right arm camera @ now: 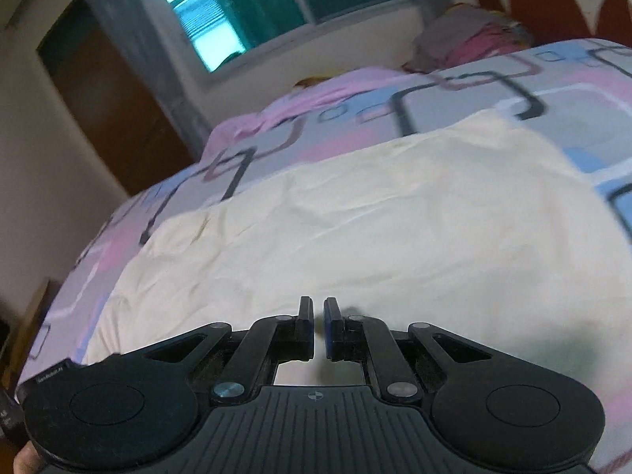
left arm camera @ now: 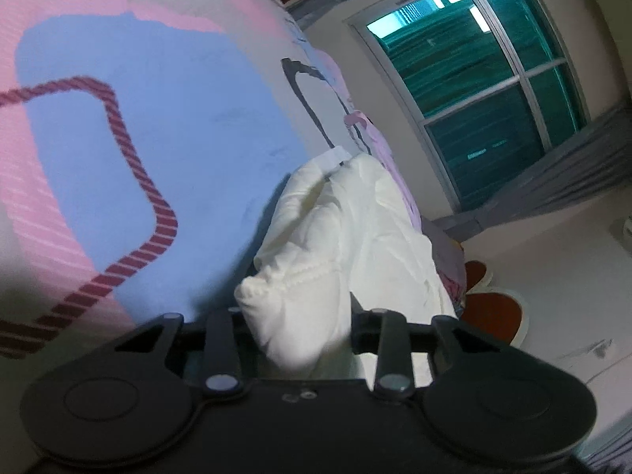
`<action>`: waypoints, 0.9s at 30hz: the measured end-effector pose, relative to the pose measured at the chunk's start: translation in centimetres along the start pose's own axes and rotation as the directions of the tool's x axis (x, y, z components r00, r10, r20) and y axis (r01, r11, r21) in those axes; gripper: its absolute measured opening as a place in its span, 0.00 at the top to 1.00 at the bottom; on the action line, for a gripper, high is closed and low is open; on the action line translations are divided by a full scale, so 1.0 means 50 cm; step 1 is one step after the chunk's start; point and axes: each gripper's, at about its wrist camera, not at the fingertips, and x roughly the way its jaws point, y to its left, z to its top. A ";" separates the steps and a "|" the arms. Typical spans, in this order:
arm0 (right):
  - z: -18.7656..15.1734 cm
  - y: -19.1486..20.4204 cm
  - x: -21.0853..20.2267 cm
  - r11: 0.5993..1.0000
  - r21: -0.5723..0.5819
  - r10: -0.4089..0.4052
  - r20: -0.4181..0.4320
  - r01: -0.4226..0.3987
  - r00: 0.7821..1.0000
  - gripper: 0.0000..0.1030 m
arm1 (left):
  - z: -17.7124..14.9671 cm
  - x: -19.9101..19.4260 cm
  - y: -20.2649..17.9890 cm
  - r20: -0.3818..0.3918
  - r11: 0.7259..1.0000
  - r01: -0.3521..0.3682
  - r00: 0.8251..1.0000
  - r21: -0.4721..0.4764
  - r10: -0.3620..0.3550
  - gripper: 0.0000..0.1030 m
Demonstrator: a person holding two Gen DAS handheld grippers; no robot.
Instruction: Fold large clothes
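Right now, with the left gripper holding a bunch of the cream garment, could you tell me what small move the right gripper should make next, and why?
Probably open the right gripper and lower it onto the cream garment just ahead. Its jaws are nearly closed with nothing between them, while the left gripper already clamps a gathered fold above the patterned bedsheet. A second grip seems needed to fold.

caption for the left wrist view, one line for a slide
Left gripper clamps a bunched fold of the cream garment on a patterned bedsheet, window behind.
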 end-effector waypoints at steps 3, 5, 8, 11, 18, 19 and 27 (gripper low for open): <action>-0.017 0.022 0.039 0.999 -0.041 -0.026 -0.032 0.025 0.999 0.93 | -0.001 0.003 0.003 0.001 1.000 -0.017 1.000 0.003 0.017 0.59; -0.027 0.024 0.062 0.997 -0.051 -0.065 -0.064 0.061 0.996 0.96 | -0.002 0.006 0.000 -0.004 0.999 -0.023 1.000 0.024 0.023 0.60; -0.029 0.017 0.075 0.996 -0.038 -0.088 -0.087 0.085 0.992 1.00 | 0.006 0.004 -0.005 -0.014 0.999 -0.008 1.000 0.034 0.009 0.72; -0.020 0.023 0.045 0.997 -0.029 -0.068 -0.050 0.066 0.996 1.00 | 0.009 -0.006 -0.032 -0.002 0.994 -0.010 1.000 0.107 0.010 0.76; -0.051 -0.002 0.110 0.996 -0.070 -0.065 -0.129 0.056 0.990 1.00 | -0.002 -0.035 -0.089 0.039 0.980 -0.007 0.999 0.197 -0.001 0.78; -0.052 -0.017 0.116 0.998 -0.049 -0.046 -0.130 0.040 0.990 1.00 | -0.005 -0.042 -0.105 0.050 0.975 -0.004 0.999 0.220 -0.008 0.78; -0.022 -0.074 0.108 0.998 0.006 0.056 -0.169 -0.056 0.984 1.00 | -0.092 -0.102 -0.354 0.127 0.808 -0.005 0.988 0.589 -0.086 0.81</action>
